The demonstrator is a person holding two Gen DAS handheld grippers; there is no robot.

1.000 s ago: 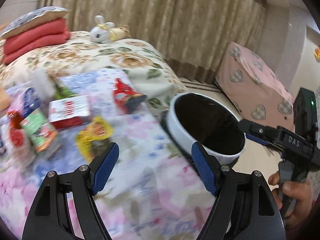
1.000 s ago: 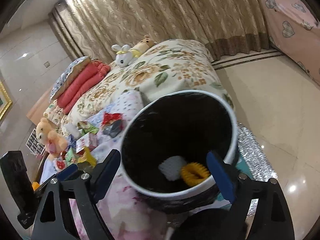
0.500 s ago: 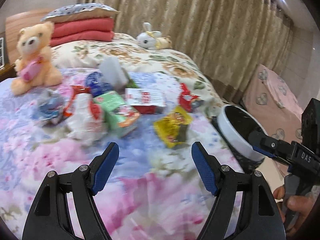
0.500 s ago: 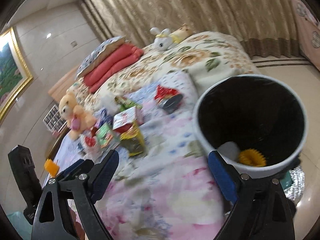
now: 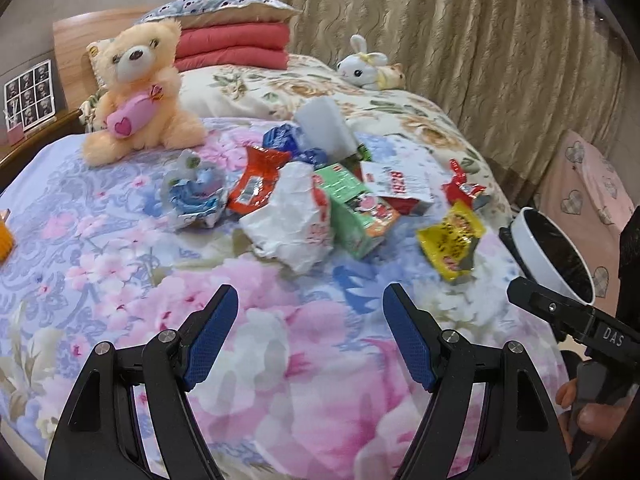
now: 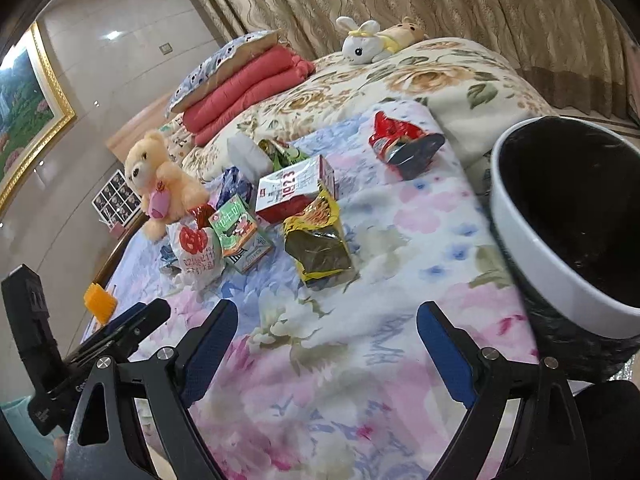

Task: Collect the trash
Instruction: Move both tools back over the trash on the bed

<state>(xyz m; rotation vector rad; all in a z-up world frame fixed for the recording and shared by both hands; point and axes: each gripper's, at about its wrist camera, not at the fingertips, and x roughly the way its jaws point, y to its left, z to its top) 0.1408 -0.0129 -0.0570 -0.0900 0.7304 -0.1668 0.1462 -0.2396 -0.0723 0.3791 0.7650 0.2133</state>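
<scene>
The bed (image 5: 120,264), spread with a pink and blue floral cover, carries the whole mess, and the white-rimmed bin (image 6: 532,248) with its black liner stands just off the bed's edge on the right. Across the middle of the cover lies a loose cluster of trash: a crumpled white bag (image 5: 292,216), a green carton (image 5: 356,212) touching it, a white and red box (image 5: 396,184) behind, a yellow snack packet (image 5: 452,240) nearest the bin, a red wrapper (image 5: 256,184), a crushed blue wrapper (image 5: 196,196), and a red foil packet (image 6: 404,140) apart near the far edge. The yellow snack packet lies flat with its long axis running roughly from the cluster toward the near edge; the green carton lies on its side, its length slanting toward the bin. A teddy bear (image 5: 140,88) sits beside the pile and a toy rabbit (image 5: 364,68) rests further back. The left gripper (image 5: 308,336) hovers over bare cover short of the trash, jaws spread wide and empty; the right gripper (image 6: 324,348) is likewise wide apart and holds nothing. The likely trouble: thin packets on soft bedding may give under the fingers, so a pinch could catch the cover or slide off; crowded pieces may drag neighbours; the bear could be mistaken for trash.
</scene>
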